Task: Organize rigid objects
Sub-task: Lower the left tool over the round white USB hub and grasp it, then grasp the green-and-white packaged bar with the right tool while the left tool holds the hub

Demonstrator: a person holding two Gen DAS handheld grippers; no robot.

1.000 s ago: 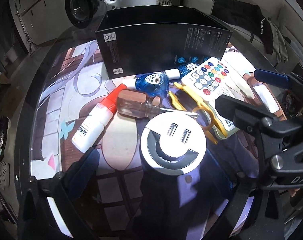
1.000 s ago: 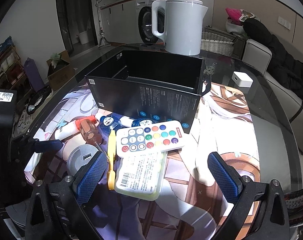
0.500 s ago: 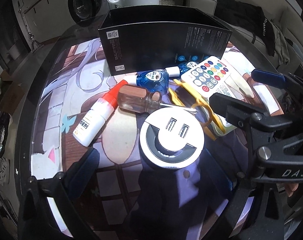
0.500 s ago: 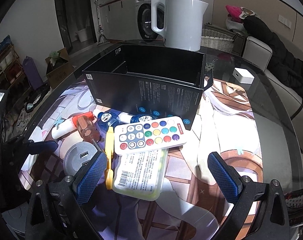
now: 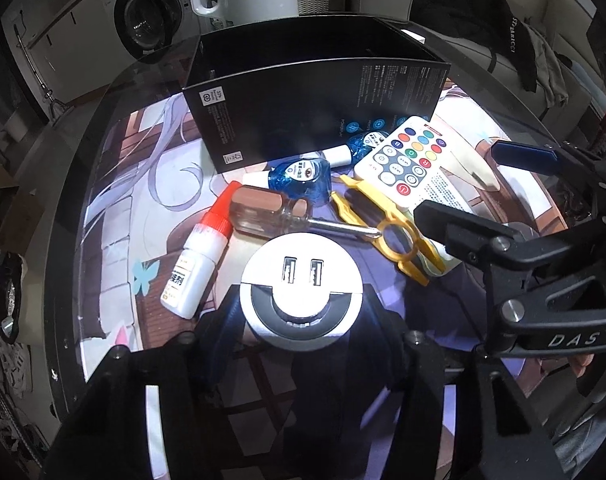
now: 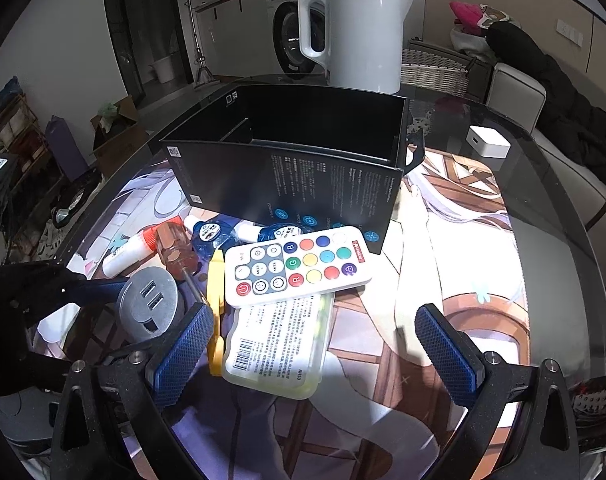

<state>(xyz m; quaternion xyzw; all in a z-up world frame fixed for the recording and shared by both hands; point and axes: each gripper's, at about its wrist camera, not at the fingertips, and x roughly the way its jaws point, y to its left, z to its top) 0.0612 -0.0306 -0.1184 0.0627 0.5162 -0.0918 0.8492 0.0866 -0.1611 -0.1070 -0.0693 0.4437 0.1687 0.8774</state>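
Closing around the round USB socket hub (image 5: 301, 296), the left gripper (image 5: 301, 314) is seen with a finger at each side of the hub's body; whether the pads already press on it cannot be told. The hub stands on the glass table (image 5: 103, 120), in front of the black box (image 5: 315, 108). Between hub and box lie a screwdriver (image 5: 271, 210), a white bottle with red cap (image 5: 195, 264), two blue bottles (image 5: 303, 178) and a yellow tool (image 5: 387, 232). The remote control (image 6: 297, 266) rests partly on a labelled pack (image 6: 279, 344), just in front of the box. The right gripper (image 6: 315, 352) is held wide open above the pack, gripping nothing.
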